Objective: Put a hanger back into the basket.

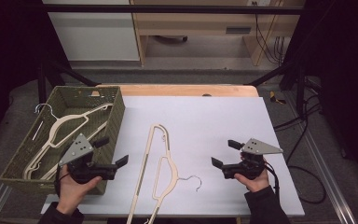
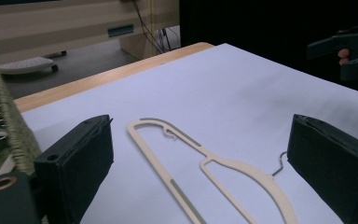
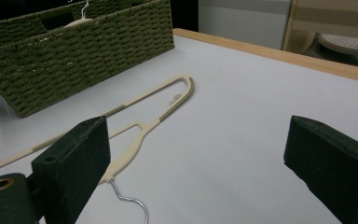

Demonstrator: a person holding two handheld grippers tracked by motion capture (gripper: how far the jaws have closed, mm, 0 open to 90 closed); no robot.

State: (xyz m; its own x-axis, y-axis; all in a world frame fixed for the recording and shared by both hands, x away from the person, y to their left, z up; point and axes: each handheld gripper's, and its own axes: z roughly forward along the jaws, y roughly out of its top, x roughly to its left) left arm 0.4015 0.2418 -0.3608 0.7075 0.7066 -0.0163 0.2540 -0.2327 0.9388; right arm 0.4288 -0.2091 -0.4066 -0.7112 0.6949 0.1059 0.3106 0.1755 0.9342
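Observation:
A cream clothes hanger (image 1: 144,161) with a metal hook (image 1: 193,179) lies flat on the white table sheet (image 1: 214,116), between my two grippers. My left gripper (image 1: 113,150) is held by the basket's near right corner, open, with nothing between its jaws. In the left gripper view the left gripper (image 2: 200,126) looks out over the hanger (image 2: 223,163). At the right, my right gripper (image 1: 223,153) is also open and empty. In the right gripper view the right gripper (image 3: 198,126) points across the hanger (image 3: 144,128) toward the basket.
An olive woven basket (image 1: 116,116) stands at the table's left and holds more cream hangers (image 1: 65,123). It appears as the basket wall (image 3: 74,60) in the right gripper view. A wooden table edge (image 1: 182,89) runs along the back. Cables hang off the right side.

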